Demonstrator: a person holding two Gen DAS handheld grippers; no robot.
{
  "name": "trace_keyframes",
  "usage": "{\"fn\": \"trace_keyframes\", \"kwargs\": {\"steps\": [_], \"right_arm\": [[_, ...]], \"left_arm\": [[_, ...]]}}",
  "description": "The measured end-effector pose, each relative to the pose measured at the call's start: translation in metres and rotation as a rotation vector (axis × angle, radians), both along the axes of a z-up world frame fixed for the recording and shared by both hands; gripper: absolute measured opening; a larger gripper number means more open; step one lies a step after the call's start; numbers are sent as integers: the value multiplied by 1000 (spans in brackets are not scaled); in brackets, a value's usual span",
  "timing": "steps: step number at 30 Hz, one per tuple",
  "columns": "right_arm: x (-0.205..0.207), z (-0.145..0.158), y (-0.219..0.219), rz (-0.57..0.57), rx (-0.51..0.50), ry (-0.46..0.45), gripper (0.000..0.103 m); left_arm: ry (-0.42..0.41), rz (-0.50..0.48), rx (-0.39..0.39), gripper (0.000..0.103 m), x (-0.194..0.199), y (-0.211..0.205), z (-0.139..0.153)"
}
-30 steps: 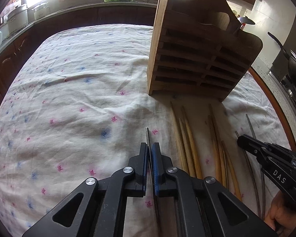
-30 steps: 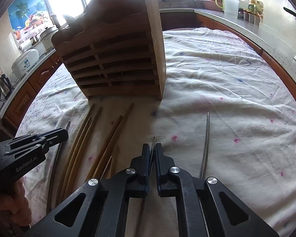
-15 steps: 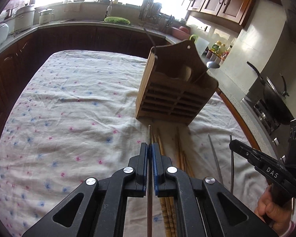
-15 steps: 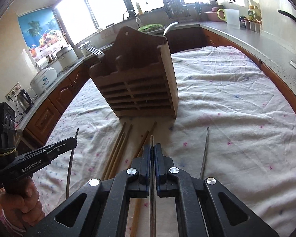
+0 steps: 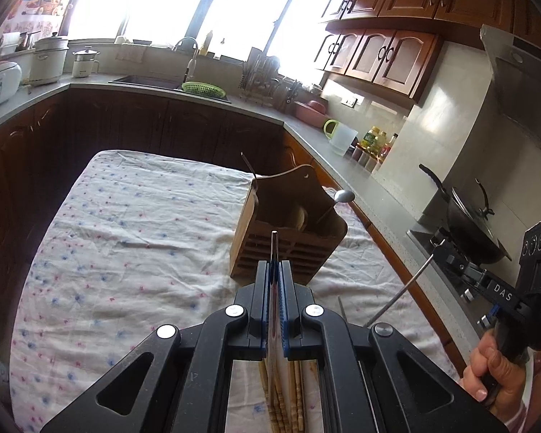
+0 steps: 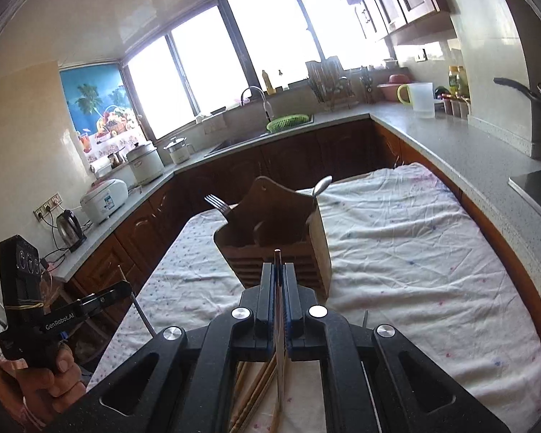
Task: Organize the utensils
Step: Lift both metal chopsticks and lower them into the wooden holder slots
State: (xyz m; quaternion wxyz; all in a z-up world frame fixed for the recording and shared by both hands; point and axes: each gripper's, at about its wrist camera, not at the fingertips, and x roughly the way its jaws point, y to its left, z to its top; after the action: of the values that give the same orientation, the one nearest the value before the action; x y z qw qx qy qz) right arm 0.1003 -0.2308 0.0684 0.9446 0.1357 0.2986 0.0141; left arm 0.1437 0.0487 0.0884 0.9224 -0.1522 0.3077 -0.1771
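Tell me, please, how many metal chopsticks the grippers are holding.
2: one metal chopstick in the left gripper, one in the right gripper. Others may lie hidden beneath.

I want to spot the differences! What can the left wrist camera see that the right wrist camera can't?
Only the left wrist view shows the lidded black wok on the stove and the right gripper from the side.

Only the right wrist view shows the fork tines, the kettle and the palm-tree poster.

Both show the wooden utensil holder, the spoon, the green basket, the flowery cloth, and each gripper shut on a metal chopstick.
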Motion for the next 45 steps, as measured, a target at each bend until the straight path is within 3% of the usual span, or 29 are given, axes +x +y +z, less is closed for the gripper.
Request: {"fn": "trace_keyframes", "kwargs": {"steps": [14,28,36,45], "right_arm": [[13,24,-9,-20,-12,-67,4],[76,75,-35,-96,-14,-226,4],[122,43,-41,-98,-21,-212,4],[141,-12,-38,-92,-46,-133,4]], "left_arm": [[-55,9,-1,3,22,-5,17],[-255,62,-1,3,84,-18,78],[-242,101,-29,3,145,-39,31],[-149,106,36,3,194,-67,-21]]}}
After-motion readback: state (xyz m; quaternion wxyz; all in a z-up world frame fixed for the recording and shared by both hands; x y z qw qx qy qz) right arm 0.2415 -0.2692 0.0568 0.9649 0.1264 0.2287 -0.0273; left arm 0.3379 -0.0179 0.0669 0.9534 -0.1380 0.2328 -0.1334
